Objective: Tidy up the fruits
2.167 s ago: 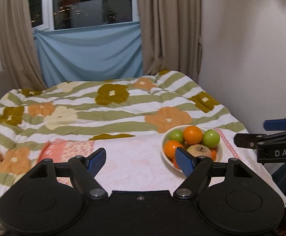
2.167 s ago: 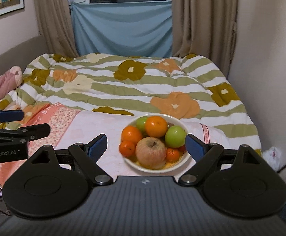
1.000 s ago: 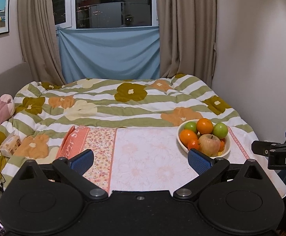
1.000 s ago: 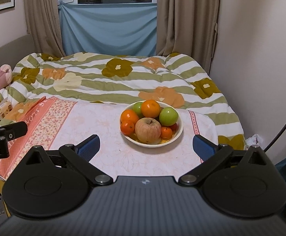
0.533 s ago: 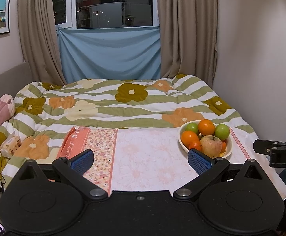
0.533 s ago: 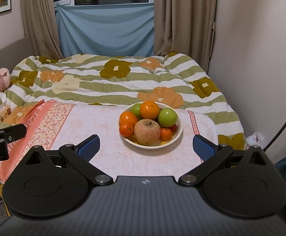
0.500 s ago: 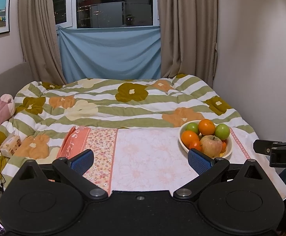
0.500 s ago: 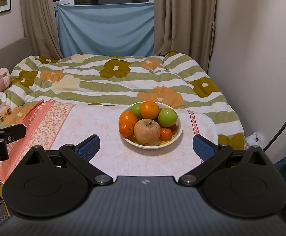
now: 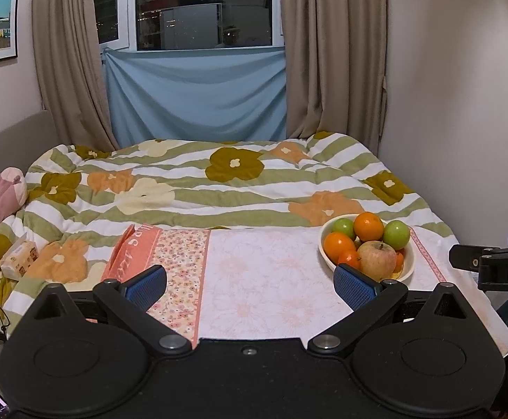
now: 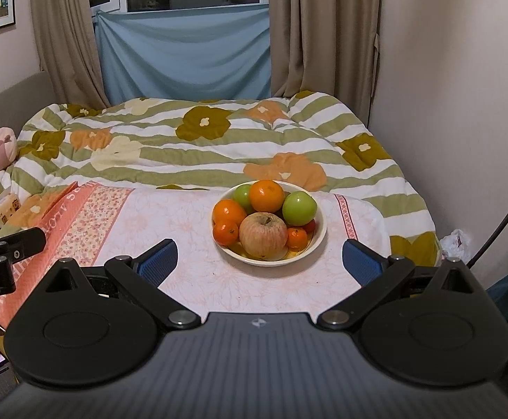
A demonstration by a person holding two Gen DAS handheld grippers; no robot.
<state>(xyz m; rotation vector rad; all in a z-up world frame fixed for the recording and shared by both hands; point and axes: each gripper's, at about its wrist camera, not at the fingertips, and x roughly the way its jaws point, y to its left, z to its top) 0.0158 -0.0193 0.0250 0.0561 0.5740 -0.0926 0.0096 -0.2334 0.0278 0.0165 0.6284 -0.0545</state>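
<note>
**Both tools wide apart, fruit piled in the bowl**

The right tool [image 10: 259, 256] hangs with its blue-padded fingers spread wide and nothing between them, lined up on the cream round ceramic bowl [image 10: 318, 241] just ahead, which suggests it is the one meant to reach in. The left tool [image 9: 250, 281] is likewise spread and empty, held off to the side of the bowl over the bare pale floral cloth [image 9: 271, 286] that covers the desk, probably so as to leave room. All the fruit sits heaped in the bowl: a large blush-streaked apple [image 10: 262, 234] at the front, two green apples [image 10: 299, 207], and several oranges [image 10: 266, 195] of differing size. The stack is loose, so lifting one piece may shift its neighbours. Behind the desk lies a bed with a striped floral quilt [image 10: 191, 146].
</note>
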